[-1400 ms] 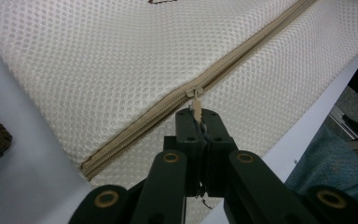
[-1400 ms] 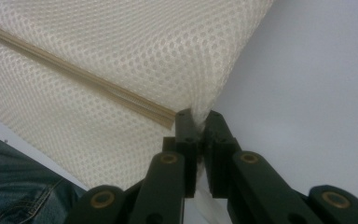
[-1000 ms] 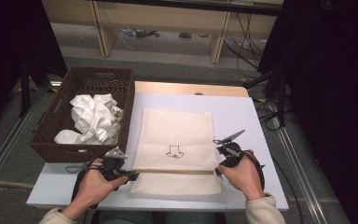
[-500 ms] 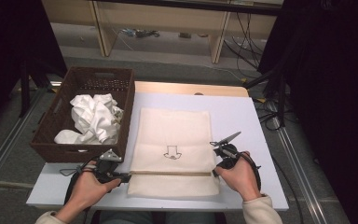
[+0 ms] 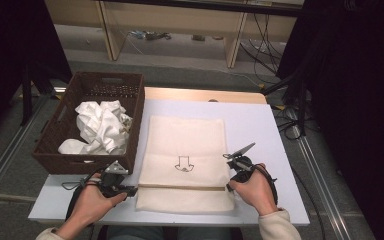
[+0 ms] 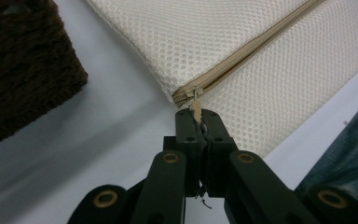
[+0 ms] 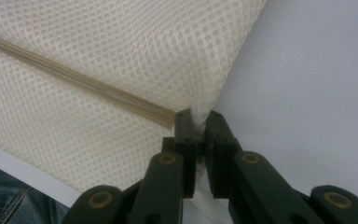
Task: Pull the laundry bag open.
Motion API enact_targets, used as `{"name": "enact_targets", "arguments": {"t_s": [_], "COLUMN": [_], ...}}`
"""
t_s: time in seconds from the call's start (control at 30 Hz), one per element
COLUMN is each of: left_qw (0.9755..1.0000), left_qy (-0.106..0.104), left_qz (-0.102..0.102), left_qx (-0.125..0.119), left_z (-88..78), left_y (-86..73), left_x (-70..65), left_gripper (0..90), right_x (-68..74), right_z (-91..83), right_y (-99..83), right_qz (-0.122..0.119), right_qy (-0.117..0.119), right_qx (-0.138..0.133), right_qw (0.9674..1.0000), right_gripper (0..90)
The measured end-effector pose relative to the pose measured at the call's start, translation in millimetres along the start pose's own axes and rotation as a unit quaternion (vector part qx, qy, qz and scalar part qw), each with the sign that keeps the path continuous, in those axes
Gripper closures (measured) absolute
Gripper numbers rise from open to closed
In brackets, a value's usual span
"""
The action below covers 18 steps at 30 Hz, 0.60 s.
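Mesh bag (image 5: 185, 165): zipper (image 6: 242, 60) runs crosswise between grippers. Left gripper (image 6: 198, 122) clamped on zipper pull; right gripper (image 7: 196, 122) pinches bag's opposite edge.

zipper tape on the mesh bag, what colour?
Tan zipper tape on the cream mesh bag; clearest in the left gripper view.

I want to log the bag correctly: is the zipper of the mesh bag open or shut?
Shut. The zipper runs closed across the mesh bag, and the left gripper pinches its pull at the end.
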<state>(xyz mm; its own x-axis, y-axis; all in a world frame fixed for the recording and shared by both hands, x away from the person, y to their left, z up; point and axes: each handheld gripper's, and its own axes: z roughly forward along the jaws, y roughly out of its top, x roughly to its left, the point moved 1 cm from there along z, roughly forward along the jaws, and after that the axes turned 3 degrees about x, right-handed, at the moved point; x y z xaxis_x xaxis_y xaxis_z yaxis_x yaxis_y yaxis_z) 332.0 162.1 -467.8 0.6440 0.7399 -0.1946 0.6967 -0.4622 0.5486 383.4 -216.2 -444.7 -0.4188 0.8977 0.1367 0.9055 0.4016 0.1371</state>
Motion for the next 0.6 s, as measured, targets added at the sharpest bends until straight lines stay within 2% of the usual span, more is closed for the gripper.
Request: {"name": "enact_targets", "arguments": {"t_s": [0.03,0.07,0.1,0.13,0.17,0.23,0.27,0.3,0.33,0.4,0.43,0.47,0.53,0.6], "left_qw": [0.9999,1.0000,0.9998,0.9999,0.9997,0.9990,0.9985,0.9980,0.9974,0.9949,0.9937,0.9912,0.9870,0.9844], "left_qy": [-0.002,-0.001,-0.002,-0.004,-0.009,-0.014,-0.025,-0.024,-0.027,-0.042,-0.043,-0.047,-0.060,-0.071], "left_qz": [0.008,0.006,0.017,0.016,0.024,0.042,0.044,0.054,0.061,0.085,0.094,0.115,0.134,0.138], "left_qx": [0.008,0.001,0.009,-0.001,0.001,-0.009,-0.020,-0.022,-0.025,-0.036,-0.042,-0.046,-0.065,-0.083], "left_z": [-1.2,1.0,0.9,3.2,4.0,5.9,7.0,7.9,8.7,11.8,13.3,14.5,17.5,17.9], "left_y": [-0.1,-0.4,-0.7,-1.2,-1.4,-0.9,-0.5,0.2,0.7,1.3,1.5,2.3,3.5,3.6], "left_x": [0.1,-0.8,-1.1,-3.0,-3.8,-6.8,-10.1,-11.8,-15.3,-21.6,-25.6,-27.9,-31.7,-35.0], "left_gripper": [86.6,86.4,86.1,85.5,83.9,78.5,75.5,71.1,66.7,57.0,53.3,50.4,42.6,39.5], "right_x": [0.0,4.2,4.6,3.2,2.6,2.7,2.4,2.8,0.7,4.3,5.3,6.1,9.3,16.1], "right_z": [0.0,-0.3,-0.5,0.5,0.3,-0.3,-0.7,-1.7,-1.5,-6.5,-9.1,-10.7,-14.2,-16.4], "right_y": [0.0,-0.6,-0.4,-0.4,-0.7,-1.0,-1.2,-1.4,-1.4,-1.2,-1.1,-0.1,0.3,1.3], "right_qz": [0.000,0.021,0.023,0.014,0.009,0.008,0.007,0.010,-0.009,-0.003,-0.009,-0.021,-0.029,-0.021], "right_qy": [0.000,-0.002,0.004,-0.002,-0.003,-0.004,-0.003,-0.001,-0.006,-0.006,-0.007,-0.001,0.012,0.029], "right_qx": [0.000,0.007,0.015,0.007,0.010,0.013,0.010,0.009,-0.004,-0.008,-0.015,-0.030,-0.054,-0.070], "right_qw": [1.0000,0.9998,0.9996,0.9999,0.9999,0.9999,0.9999,0.9999,0.9999,0.9999,0.9998,0.9993,0.9981,0.9970], "right_gripper": [85.1,84.8,84.3,83.3,82.1,78.7,74.4,71.3,70.6,66.6,65.6,64.4,62.1,61.8]}}
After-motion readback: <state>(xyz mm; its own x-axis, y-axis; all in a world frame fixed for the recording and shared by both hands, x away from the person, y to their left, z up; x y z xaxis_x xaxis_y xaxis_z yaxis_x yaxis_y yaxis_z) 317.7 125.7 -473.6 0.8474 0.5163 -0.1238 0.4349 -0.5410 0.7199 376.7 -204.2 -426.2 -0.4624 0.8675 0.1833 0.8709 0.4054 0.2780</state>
